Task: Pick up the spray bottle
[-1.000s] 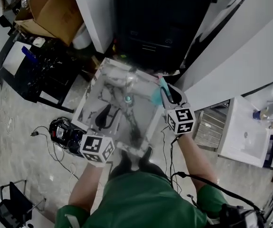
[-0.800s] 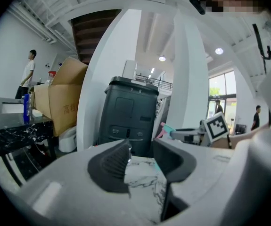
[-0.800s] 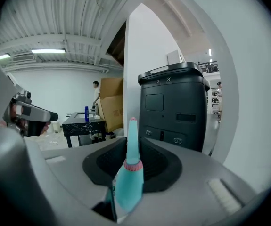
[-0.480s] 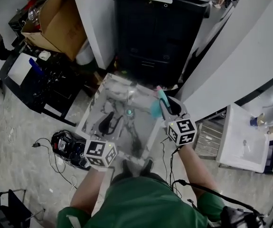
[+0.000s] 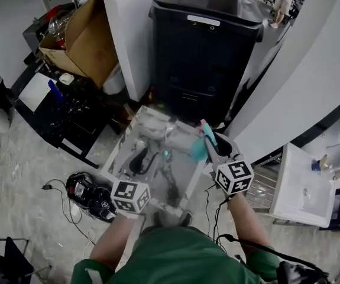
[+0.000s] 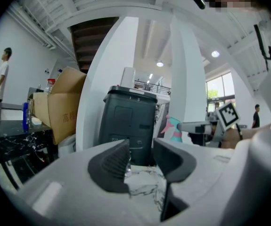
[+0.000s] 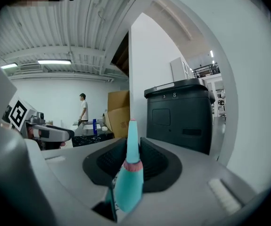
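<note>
**Right gripper.** The right gripper (image 7: 131, 149) is closed on the spray bottle (image 7: 128, 182). Both dark pads press on the turquoise body just above its pink collar, and the nozzle end points forward out of the jaws. In the head view the bottle (image 5: 200, 145) sits in the gripper beside the right edge of the small marble-patterned table (image 5: 184, 173). From the left gripper view it appears to be carried above the table top, with nothing under it.

**Left gripper.** The left gripper (image 6: 141, 157) has its jaws spread with nothing between them; only the table top and the black bin show through the gap. It hovers over the near left part of the table.

**Task status.** The grasp is made and the bottle is judged to be off the surface, so the pick-up is essentially complete. What remains is to keep the hold secure.

**Surroundings.**
- A tall black wheeled bin (image 5: 208, 46) stands directly beyond the table.
- A white column (image 5: 125, 28) stands left of the bin, and a white wall panel rises close on the right.
- A cardboard box (image 5: 78, 37) and a dark cluttered table (image 5: 57, 108) lie further left.
- Cables and a black device (image 5: 87, 188) lie on the floor.
- A small teal item (image 5: 165, 153) rests on the table.

**Obstructions.** The bin and the right wall panel are the nearest obstacles ahead.
</note>
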Tool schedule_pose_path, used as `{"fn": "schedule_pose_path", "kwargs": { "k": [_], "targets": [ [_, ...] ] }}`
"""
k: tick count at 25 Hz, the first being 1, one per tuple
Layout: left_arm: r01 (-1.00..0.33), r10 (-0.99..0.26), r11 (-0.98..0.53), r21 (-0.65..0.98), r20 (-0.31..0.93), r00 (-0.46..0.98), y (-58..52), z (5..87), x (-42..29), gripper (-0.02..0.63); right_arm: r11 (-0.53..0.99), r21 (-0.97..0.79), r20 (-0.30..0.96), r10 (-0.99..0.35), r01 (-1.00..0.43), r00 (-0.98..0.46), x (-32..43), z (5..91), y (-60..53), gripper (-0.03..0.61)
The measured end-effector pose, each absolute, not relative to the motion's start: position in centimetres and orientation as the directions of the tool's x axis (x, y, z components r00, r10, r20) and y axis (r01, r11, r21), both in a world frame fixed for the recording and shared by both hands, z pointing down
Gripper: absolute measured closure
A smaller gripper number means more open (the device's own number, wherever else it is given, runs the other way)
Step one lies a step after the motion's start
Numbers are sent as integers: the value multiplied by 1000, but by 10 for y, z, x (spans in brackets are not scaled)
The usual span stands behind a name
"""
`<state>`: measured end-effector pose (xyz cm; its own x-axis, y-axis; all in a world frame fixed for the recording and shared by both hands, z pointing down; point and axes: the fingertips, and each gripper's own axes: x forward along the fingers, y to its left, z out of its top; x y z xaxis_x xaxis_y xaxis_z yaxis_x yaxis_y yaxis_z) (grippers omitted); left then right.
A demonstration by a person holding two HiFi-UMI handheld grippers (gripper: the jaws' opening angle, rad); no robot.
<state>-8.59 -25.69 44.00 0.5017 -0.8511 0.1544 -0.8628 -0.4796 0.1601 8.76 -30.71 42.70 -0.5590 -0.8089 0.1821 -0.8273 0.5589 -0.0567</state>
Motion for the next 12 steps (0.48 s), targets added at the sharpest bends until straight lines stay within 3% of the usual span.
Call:
{"fn": "schedule_pose_path", "kwargs": {
  "k": [12],
  "targets": [
    [-871, -868, -465, 159, 112, 484, -249, 419, -92, 468, 605, -98, 100, -784, -790, -613, 92, 378, -284, 489]
  ]
}}
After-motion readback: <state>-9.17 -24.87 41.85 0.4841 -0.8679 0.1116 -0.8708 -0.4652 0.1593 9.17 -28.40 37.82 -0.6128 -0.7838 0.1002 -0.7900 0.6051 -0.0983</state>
